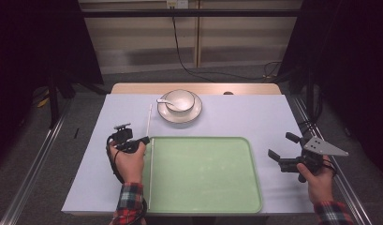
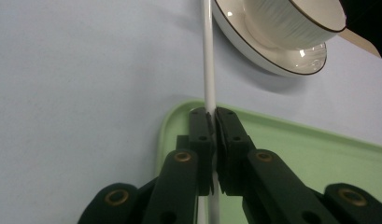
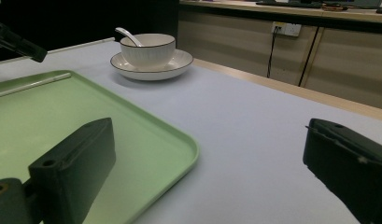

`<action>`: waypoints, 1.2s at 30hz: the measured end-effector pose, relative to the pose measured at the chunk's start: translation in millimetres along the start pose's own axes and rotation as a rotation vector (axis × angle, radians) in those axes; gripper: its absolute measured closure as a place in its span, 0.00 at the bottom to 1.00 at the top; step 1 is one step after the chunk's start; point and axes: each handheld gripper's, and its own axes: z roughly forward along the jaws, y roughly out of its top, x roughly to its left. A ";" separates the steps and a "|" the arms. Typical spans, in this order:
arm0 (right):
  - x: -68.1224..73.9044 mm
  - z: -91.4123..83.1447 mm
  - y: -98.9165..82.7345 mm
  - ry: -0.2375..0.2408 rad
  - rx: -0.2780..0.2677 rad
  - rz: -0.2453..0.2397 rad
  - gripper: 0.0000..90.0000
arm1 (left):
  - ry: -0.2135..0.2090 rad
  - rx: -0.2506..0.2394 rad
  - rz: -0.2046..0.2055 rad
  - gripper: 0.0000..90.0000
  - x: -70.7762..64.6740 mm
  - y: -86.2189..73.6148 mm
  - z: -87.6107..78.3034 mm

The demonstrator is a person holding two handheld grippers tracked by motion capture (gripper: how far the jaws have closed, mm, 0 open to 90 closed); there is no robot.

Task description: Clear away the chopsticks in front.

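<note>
Now a thin white stick (image 2: 208, 60) is pinched by the left hand-held gripper (image 2: 215, 116) at the left rim of the tray (image 1: 203, 206); the right hand-held gripper (image 1: 283, 149) is held wide and empty. The stick can be swung against the saucer (image 2: 291, 60) or slipped out, because the grip is so narrow.

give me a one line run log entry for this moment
left gripper shut on white chopstick | over green tray edge | right gripper open

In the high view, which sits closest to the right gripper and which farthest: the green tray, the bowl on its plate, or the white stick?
From the right gripper:
1. Green tray, just to its left.
2. Bowl on its plate, up the table, left.
3. White stick, along the tray's far left edge, clamped in the left gripper.
</note>
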 end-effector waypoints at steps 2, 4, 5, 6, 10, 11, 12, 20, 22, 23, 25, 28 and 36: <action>0.2 0.3 0.1 -0.003 -0.002 -0.004 0.02 | 0.002 -0.002 0.000 0.96 0.1 -3.0 -2.4; 0.3 0.4 0.2 -0.004 -0.004 -0.004 0.02 | -0.002 -0.002 -0.003 0.96 0.1 -5.0 -4.2; 0.5 0.3 0.2 -0.001 -0.004 -0.002 0.02 | 0.000 0.000 0.000 0.96 -0.1 -7.7 -6.6; 0.6 0.2 0.2 0.001 -0.002 0.000 0.02 | -0.002 -0.010 -0.010 0.96 -0.4 -9.7 -7.8; 0.6 0.3 0.3 0.000 -0.002 0.000 0.02 | -0.021 -0.020 -0.016 0.96 -1.7 -17.0 -12.6; 0.6 0.3 0.3 0.000 -0.002 0.000 0.02 | -0.021 -0.020 -0.016 0.96 -1.7 -17.0 -12.6; 0.4 0.4 0.3 -0.006 -0.003 -0.004 0.02 | -0.024 -0.028 -0.021 0.96 -2.5 -19.4 -13.9; 0.7 -0.1 0.4 -0.002 -0.001 -0.001 0.02 | -0.029 -0.034 -0.008 0.96 -6.9 -30.9 -23.1; 0.8 0.4 0.2 -0.002 -0.003 -0.002 0.02 | -0.034 -0.038 -0.015 0.96 -7.7 -35.4 -25.4; 0.9 0.6 0.2 -0.003 -0.003 -0.003 0.02 | -0.032 -0.040 -0.017 0.96 -8.1 -36.8 -26.2; 1.3 0.5 0.5 0.001 -0.004 -0.002 0.02 | -0.031 -0.039 -0.018 0.96 -8.1 -39.2 -27.8; 1.2 0.1 0.6 0.001 -0.005 -0.003 0.02 | -0.031 -0.043 -0.014 0.96 -8.3 -42.0 -29.4; 1.7 0.4 0.6 -0.001 -0.001 -0.002 0.02 | -0.050 -0.065 -0.031 0.96 -8.7 -51.1 -35.7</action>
